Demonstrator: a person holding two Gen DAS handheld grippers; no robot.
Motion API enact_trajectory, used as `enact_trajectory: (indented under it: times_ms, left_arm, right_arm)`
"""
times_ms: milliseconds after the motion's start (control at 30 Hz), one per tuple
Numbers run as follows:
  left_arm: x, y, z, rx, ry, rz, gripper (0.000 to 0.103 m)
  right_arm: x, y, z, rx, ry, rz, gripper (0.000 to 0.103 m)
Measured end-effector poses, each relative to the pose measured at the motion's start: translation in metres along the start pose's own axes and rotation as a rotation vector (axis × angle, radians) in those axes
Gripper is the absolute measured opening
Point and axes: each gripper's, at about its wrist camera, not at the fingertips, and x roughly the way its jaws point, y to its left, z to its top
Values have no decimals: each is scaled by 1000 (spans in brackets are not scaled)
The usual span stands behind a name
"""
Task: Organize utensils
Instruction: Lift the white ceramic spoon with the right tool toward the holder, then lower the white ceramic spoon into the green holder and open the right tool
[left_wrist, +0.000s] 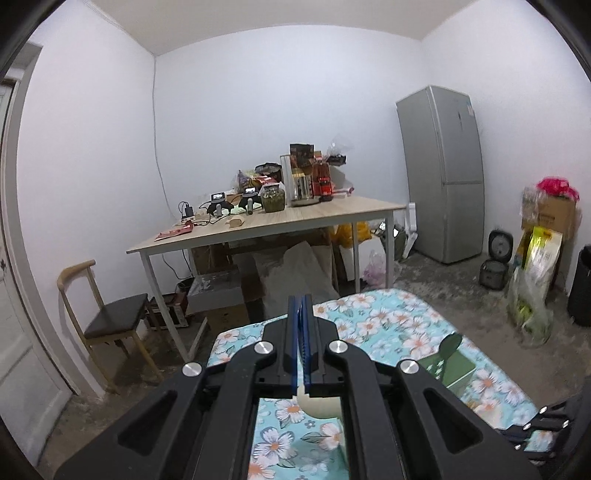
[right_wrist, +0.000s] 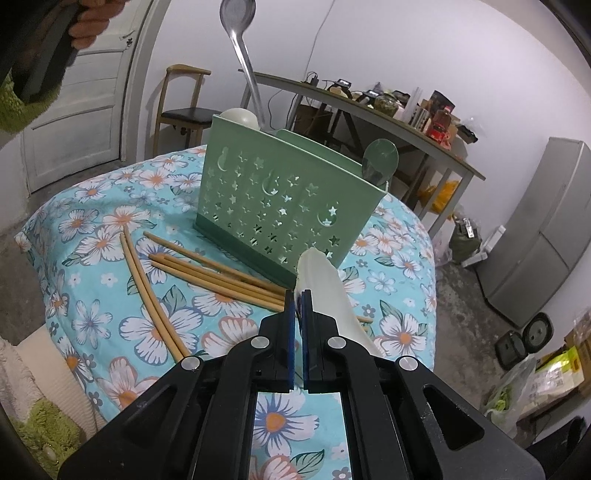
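- Left wrist view: my left claw (left_wrist: 303, 301) is clenched, its blue pads pressed flat together. A cream plastic piece (left_wrist: 318, 405) shows beneath the jaws near their base; I cannot tell whether the pads pinch it.
- Below the claw lies the turquoise flower-print cloth (left_wrist: 373, 314) covering the bench. At the right, the pale green perforated plastic utensil holder (left_wrist: 456, 369) is partly visible, with a dark green spoon (left_wrist: 450, 345) sticking out of it.
- Farther off I see a light wooden table with white legs (left_wrist: 314, 218), crowded with jars and boxes, a dark-seated wooden chair (left_wrist: 110, 317) to its left and a tall grey fridge (left_wrist: 443, 173) in the corner.
- Right wrist view: my right claw (right_wrist: 298, 295) is clenched on a cream plastic spoon (right_wrist: 321, 280), gripped at its edge, with the bowl end reaching toward the utensil holder just ahead.
- The holder stands upright on the flowered cloth, holding a long metal spoon (right_wrist: 243, 62), a cream rounded utensil at its left end and the dark green spoon at its right.
- Several tan wooden chopsticks (right_wrist: 207, 273) lie loose on the cloth in front and to the left of the holder.
- Top left, a hand (right_wrist: 94, 22) in a fuzzy green sleeve grips a dark handle.
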Motion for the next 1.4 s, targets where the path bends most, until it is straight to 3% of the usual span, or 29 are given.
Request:
enact_trajectory:
  times_ms: [267,600,833,967,1200,1400]
  left_arm:
    - [23,-21,-16,110,40,29,1]
    - [40,-43,-34,120,126,-51,2]
    - [46,-33,-43,-18,177,-173,3]
    - [44,-19,-43,-137,182,-232,12]
    - [36,-2,-53,-259,186,-240,24]
    - [27,4,-82,-332,231,-227,30]
  right_arm:
    - [1,0,0,3,-1,2,1]
    - [2,0,0,7,0,5,2]
    - [3,-2,0,15,-5,8,2]
    - [-1,-9,1,36,-15,8,1]
    - [-12,-32,6,129,-51,28,0]
    - [-27,-69,19,275,-108,106,0]
